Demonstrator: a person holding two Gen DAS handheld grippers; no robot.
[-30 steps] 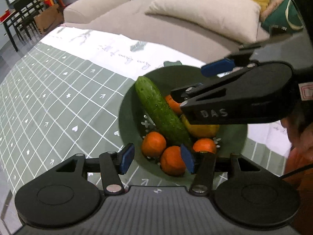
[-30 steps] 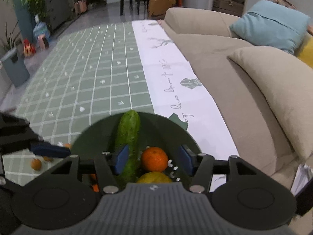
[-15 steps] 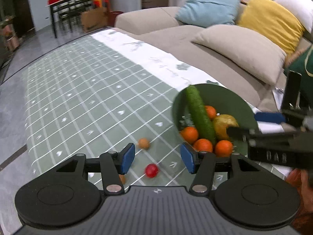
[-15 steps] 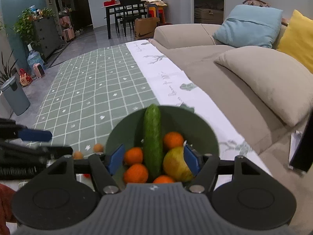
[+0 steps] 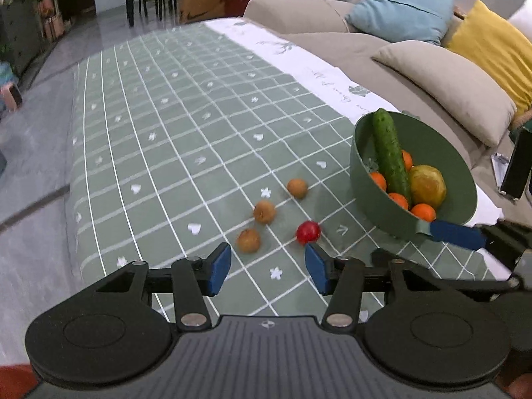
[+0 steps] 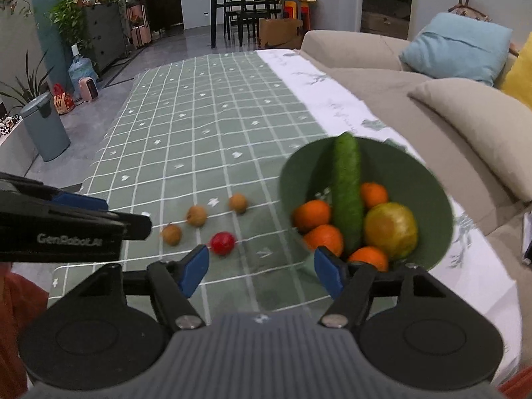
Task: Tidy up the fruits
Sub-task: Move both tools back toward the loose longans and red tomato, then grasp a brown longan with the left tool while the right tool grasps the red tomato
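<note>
Left gripper (image 5: 267,271): jaws spread but narrowing, nothing between the pads, held above the checked cloth (image 5: 173,153) just short of the loose fruit. Right gripper (image 6: 261,271): jaws spread with only cloth between the pads; its right finger (image 6: 327,271) lies beside the near rim of the bowl (image 6: 429,183), and whether it touches the rim cannot be told. The green bowl stands near the cloth's white border beside the sofa (image 6: 382,76). It holds a cucumber (image 6: 347,193) leaning on the far rim, several oranges (image 6: 312,214) and a yellow-green fruit (image 6: 390,229). On the cloth left of the bowl lie three brown fruits (image 5: 264,211) in a loose row and a red fruit (image 5: 308,232), the last nearest the left gripper.
</note>
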